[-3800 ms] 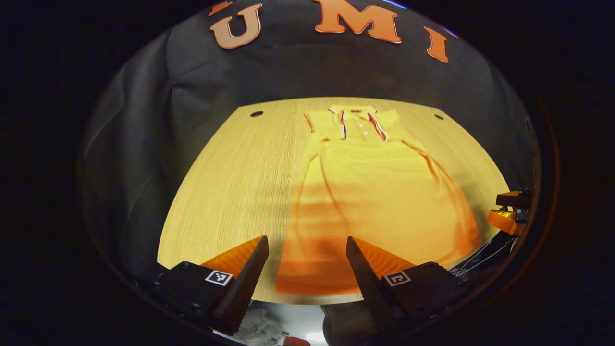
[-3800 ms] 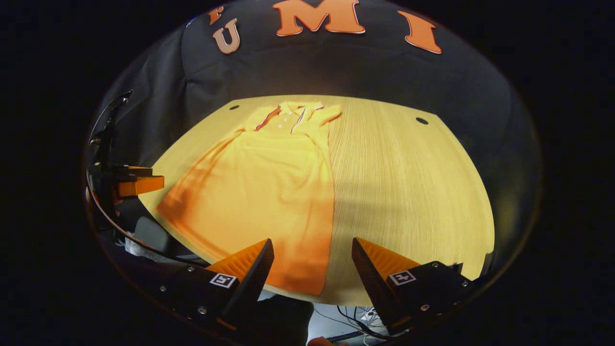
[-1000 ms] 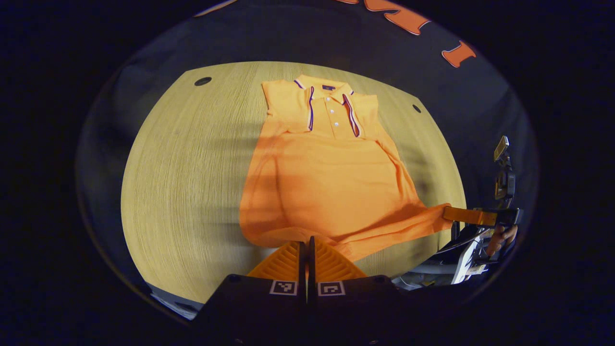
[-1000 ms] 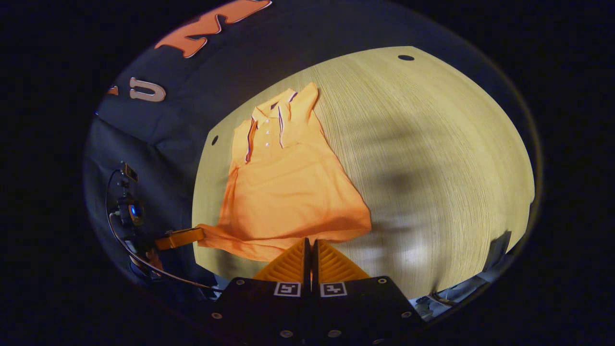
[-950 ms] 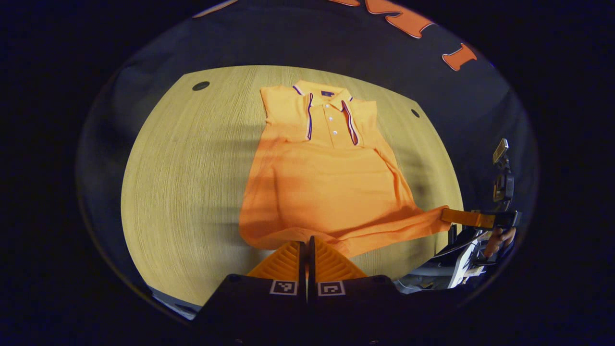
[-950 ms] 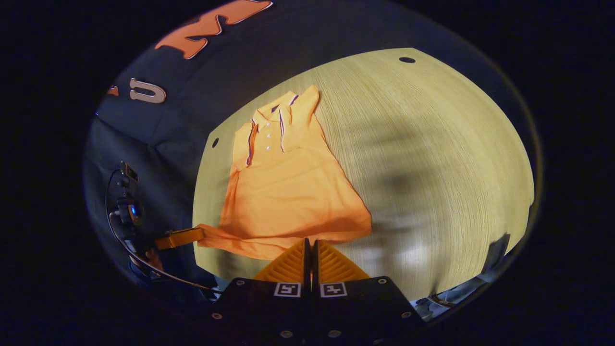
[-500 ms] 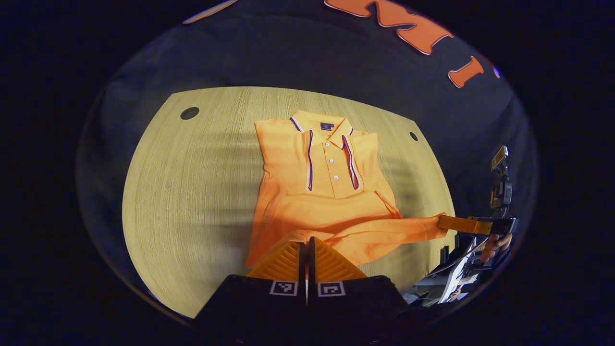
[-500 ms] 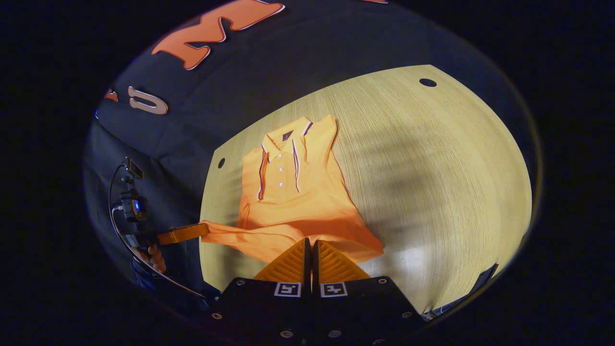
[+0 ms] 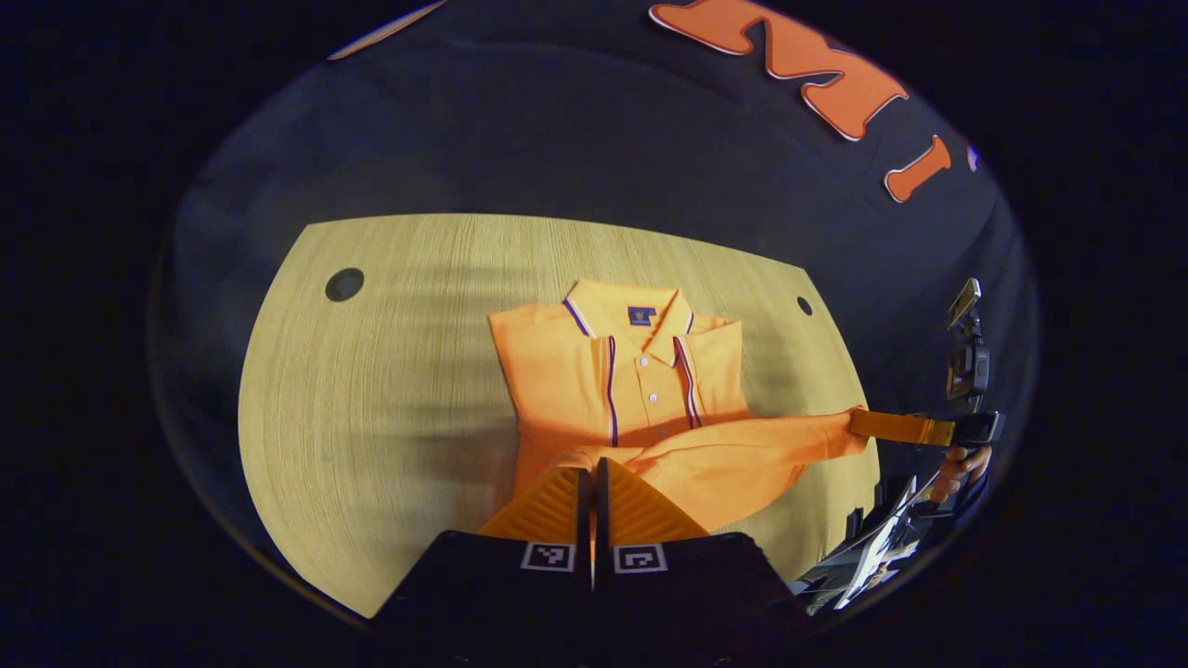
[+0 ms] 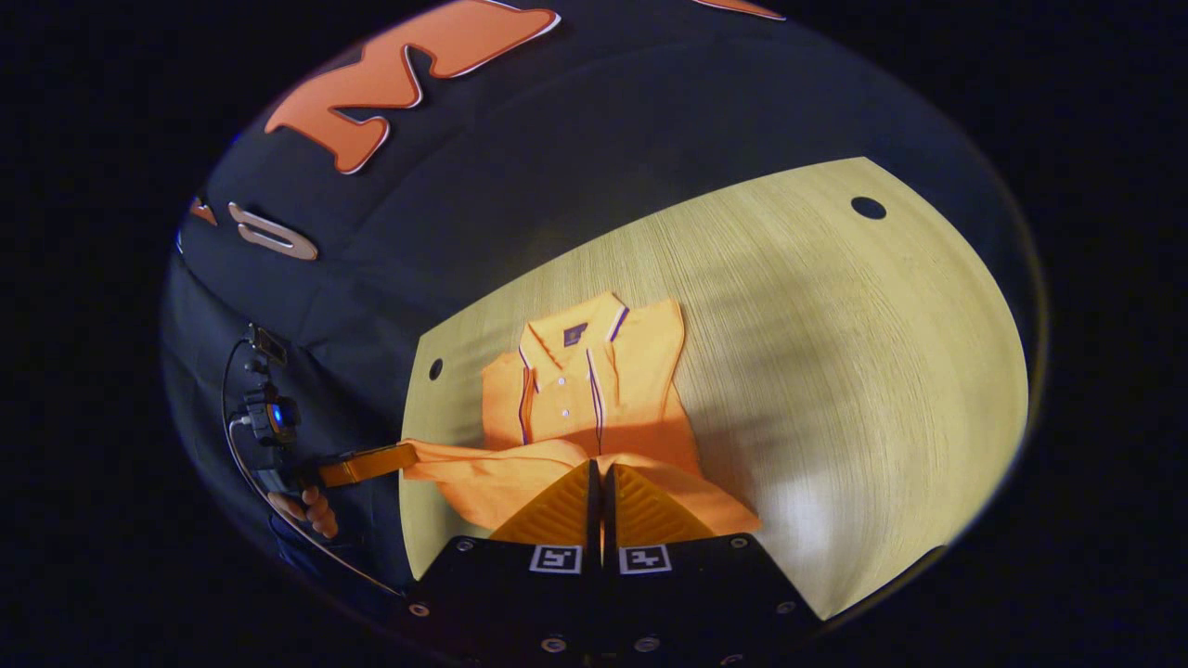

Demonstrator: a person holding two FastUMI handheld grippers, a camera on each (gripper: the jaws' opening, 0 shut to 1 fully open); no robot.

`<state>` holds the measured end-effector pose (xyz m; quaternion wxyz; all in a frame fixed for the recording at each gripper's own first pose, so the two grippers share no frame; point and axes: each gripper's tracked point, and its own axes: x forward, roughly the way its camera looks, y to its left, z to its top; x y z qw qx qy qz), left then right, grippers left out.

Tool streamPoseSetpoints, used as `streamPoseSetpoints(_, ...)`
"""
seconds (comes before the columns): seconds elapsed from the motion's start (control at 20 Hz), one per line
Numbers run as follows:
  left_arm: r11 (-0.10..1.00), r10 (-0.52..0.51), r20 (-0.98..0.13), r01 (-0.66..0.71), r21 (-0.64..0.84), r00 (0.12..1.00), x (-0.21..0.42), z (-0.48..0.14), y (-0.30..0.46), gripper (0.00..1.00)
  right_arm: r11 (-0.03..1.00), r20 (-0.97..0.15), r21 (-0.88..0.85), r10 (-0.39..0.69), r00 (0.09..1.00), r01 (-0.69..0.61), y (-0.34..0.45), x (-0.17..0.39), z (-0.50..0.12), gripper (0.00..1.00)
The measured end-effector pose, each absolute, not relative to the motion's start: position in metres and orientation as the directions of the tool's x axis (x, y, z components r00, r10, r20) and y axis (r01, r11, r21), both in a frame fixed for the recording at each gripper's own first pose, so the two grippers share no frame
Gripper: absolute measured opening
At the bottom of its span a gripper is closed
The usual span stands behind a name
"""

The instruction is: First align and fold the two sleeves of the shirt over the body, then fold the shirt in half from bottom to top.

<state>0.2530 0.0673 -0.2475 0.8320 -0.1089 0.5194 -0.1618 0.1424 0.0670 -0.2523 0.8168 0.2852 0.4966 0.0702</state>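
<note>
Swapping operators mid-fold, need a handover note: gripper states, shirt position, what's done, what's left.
Left gripper: shut on the orange polo shirt at one corner of its bottom hem.
Right gripper: shut on the hem's other corner; it also shows at the right of the left gripper view.
Shirt: collar end flat on the wooden table, hem lifted and stretched between the grippers, over the lower placket.
Done: sleeves folded in.
Left: carry the hem up to the collar, lay it flat, open both grippers.
</note>
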Motion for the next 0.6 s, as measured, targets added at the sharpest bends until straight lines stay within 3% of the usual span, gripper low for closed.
streamPoseSetpoints(0.3,0.938,-0.345,-0.820,0.175,-0.298,0.457,0.317,-0.255,0.079,0.01,0.817,-0.768,0.537,0.370,0.523,0.211,0.058,0.198,-0.257,0.01)
streamPoseSetpoints(0.6,0.960,-0.277,-0.838,0.182,-0.214,0.471,0.354,-0.291,0.083,0.01,0.825,-0.809,0.503,0.346,0.475,0.256,0.065,0.234,-0.296,0.01)
